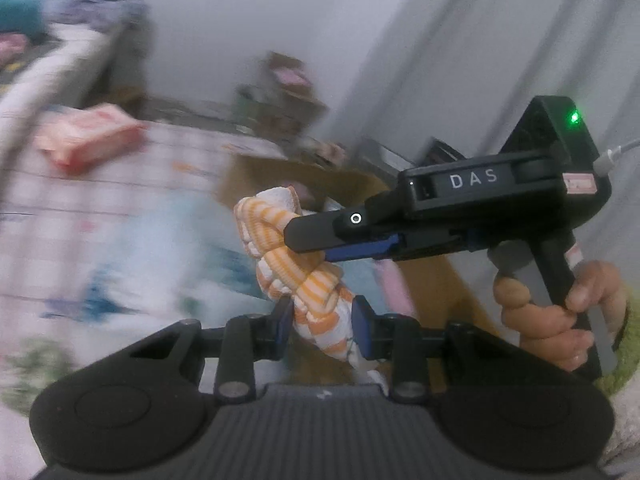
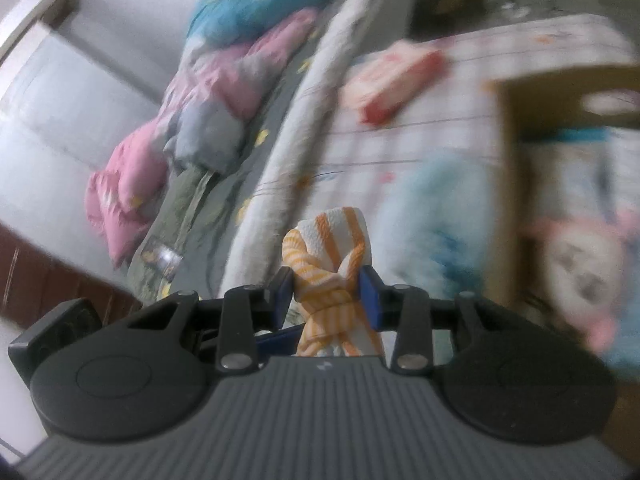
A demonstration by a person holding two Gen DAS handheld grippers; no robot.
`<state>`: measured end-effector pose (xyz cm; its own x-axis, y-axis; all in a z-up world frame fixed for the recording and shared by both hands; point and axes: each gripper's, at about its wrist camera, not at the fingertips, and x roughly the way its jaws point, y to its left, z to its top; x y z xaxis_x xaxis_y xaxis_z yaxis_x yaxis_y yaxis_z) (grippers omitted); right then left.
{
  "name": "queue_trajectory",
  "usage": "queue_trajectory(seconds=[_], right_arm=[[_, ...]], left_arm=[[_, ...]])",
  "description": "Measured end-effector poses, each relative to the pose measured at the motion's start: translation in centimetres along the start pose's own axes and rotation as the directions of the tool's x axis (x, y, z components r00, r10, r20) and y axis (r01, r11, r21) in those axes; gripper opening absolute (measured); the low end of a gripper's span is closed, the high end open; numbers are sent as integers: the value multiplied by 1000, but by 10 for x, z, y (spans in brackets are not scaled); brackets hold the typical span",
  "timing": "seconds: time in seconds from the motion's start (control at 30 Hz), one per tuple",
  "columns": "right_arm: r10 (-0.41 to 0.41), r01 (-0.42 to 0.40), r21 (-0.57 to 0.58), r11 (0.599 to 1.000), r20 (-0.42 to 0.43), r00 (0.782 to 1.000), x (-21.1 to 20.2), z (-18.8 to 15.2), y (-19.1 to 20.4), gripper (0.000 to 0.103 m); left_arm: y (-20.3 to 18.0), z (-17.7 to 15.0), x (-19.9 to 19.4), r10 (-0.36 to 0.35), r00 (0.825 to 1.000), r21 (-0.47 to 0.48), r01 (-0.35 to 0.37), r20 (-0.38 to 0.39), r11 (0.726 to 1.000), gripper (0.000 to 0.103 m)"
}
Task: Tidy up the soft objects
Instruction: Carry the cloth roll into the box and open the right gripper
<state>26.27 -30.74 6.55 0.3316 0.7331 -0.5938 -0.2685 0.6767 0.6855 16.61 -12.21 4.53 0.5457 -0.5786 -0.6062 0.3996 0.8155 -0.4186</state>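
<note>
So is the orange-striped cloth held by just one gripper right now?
No: the left gripper pinches one end of the orange-striped cloth, and the right gripper clamps it higher up.

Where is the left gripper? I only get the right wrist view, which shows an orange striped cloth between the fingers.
Observer: The left gripper is shut on the lower end of that same cloth.
Operator: So both hold it?
Observer: Yes. From the side, the right gripper is clamped on the cloth's upper part.
Operator: Who holds the right gripper?
Observer: A bare hand is wrapped around its handle.
</note>
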Motion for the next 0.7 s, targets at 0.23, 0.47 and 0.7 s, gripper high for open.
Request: queue_trajectory(seconds=[0.23, 0.47, 0.7], right_arm=[[-81, 71, 135, 988, 69, 994, -79, -54, -87, 36], [-111, 106, 173, 979, 22, 994, -85, -77, -158, 37], [-106, 119, 212, 970, -70, 992, -50, -86, -196, 37]], left_arm=[[-65, -21, 74, -72, 988, 91, 85, -139, 992, 34], [-78, -39, 136, -36, 964, 125, 72, -264, 990, 44], [-74, -45, 121, -27, 970, 147, 64, -243, 987, 50]])
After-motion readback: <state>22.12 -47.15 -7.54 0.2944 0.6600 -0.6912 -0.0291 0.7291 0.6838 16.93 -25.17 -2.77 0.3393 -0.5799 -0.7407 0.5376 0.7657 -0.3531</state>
